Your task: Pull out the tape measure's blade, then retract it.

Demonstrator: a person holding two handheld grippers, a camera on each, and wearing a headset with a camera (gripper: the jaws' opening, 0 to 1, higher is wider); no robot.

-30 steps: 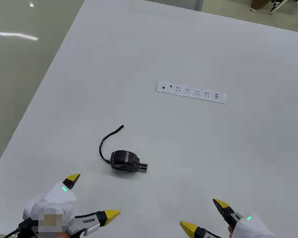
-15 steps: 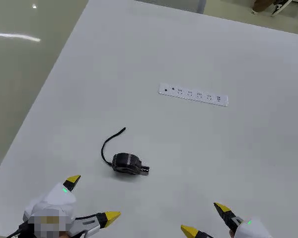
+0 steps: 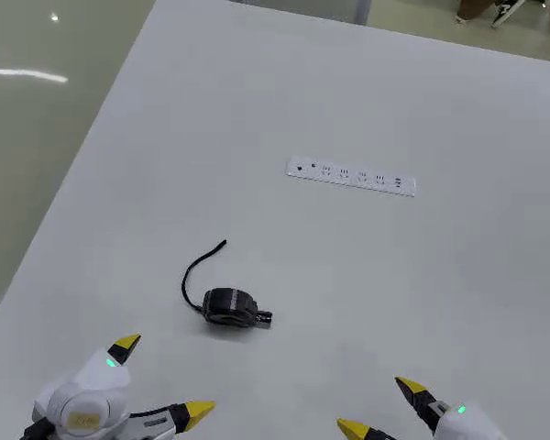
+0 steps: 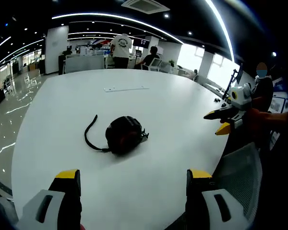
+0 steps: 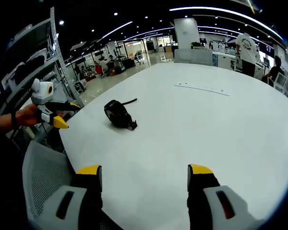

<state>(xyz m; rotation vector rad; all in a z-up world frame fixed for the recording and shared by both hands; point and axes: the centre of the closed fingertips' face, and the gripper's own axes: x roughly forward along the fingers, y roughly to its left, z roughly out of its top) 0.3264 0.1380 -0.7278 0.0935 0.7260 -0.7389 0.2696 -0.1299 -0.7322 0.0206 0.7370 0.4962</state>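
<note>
Head view shows the tape measure (image 3: 229, 307) in the same spot on the white table (image 3: 348, 92), toward the near left, blade not pulled out. The left gripper (image 3: 160, 379) and right gripper (image 3: 379, 408) have hardly moved from the near edge. Their jaws are wide apart and hold nothing, so the pull has not started.

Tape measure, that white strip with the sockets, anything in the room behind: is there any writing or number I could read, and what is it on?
No text can be read in these pictures.
On the tape measure: no label legible on its dark case.
On the power strip: small marks by the sockets, too small to read.
On the white shirt of a person in the background: a dark print, too blurred to read.
</note>
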